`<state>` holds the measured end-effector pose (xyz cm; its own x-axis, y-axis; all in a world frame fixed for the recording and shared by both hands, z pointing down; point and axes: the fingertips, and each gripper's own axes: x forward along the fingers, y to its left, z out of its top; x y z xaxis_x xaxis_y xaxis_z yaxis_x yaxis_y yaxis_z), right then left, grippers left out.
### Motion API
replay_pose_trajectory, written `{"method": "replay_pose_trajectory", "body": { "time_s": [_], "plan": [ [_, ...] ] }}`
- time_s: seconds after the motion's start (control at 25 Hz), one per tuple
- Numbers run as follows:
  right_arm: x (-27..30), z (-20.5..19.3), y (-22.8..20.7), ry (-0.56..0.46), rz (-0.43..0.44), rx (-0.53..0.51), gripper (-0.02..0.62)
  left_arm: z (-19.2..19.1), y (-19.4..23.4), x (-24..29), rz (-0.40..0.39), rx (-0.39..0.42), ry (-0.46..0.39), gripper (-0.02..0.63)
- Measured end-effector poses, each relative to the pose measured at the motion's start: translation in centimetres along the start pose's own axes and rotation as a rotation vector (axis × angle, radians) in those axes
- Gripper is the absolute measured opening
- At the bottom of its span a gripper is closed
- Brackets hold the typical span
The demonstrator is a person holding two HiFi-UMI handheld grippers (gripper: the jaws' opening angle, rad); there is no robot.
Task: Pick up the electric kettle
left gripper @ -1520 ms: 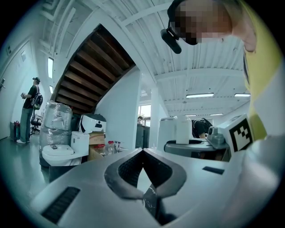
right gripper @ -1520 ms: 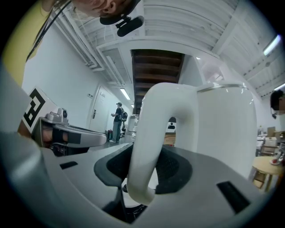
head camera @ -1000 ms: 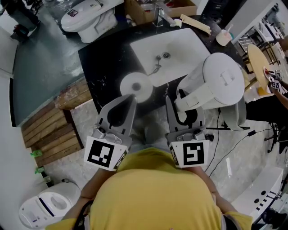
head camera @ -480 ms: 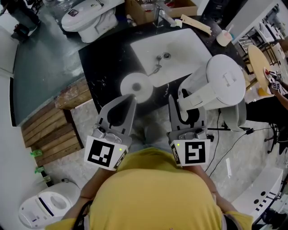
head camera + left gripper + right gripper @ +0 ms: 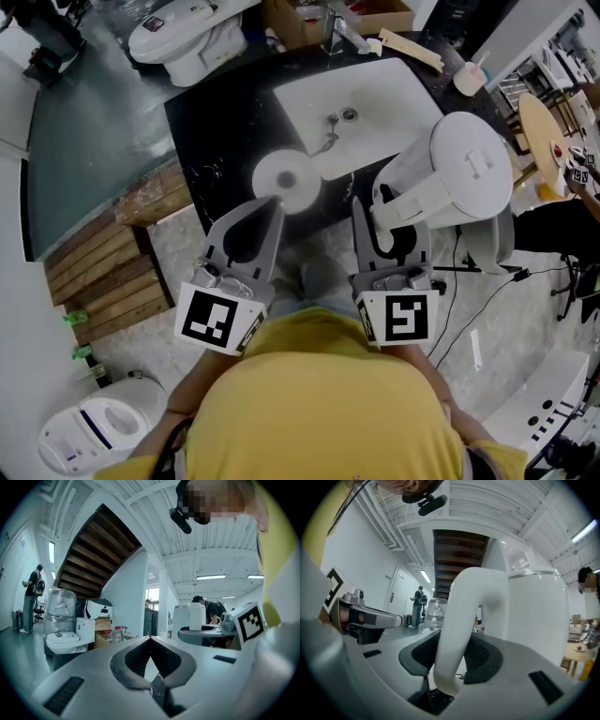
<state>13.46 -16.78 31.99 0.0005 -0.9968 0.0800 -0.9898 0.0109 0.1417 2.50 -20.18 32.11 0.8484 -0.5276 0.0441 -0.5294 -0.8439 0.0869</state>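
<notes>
Right gripper (image 5: 454,654) is clamped on the white handle (image 5: 464,616) of the electric kettle (image 5: 452,173). The kettle's up off its round white base (image 5: 285,178), hanging by the right end of the black counter (image 5: 220,112). Left gripper (image 5: 150,641) has its tips pinched together on nothing, just short of the base. White sink (image 5: 375,94) set in the counter, pale stone floor (image 5: 173,248), wooden pallet (image 5: 94,272), toilet (image 5: 187,37) behind, dark staircase (image 5: 93,550) overhead. The toilet's label is too small to read.

Black counter (image 5: 225,122) with white sink (image 5: 394,89), wooden pallet (image 5: 103,272) beside
</notes>
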Motion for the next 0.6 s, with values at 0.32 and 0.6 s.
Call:
{"method": "replay_pose_trajectory", "body": {
  "time_s": [0.32,0.6],
  "plan": [
    [0.26,0.07,0.11,-0.009,0.004,0.011,0.146,-0.27,0.5,-0.24,0.01,-0.002,0.006,0.008],
    [0.23,0.19,0.41,-0.01,0.009,0.014,0.147,-0.2,0.65,-0.4,0.01,-0.001,0.003,0.008]
  ]
}}
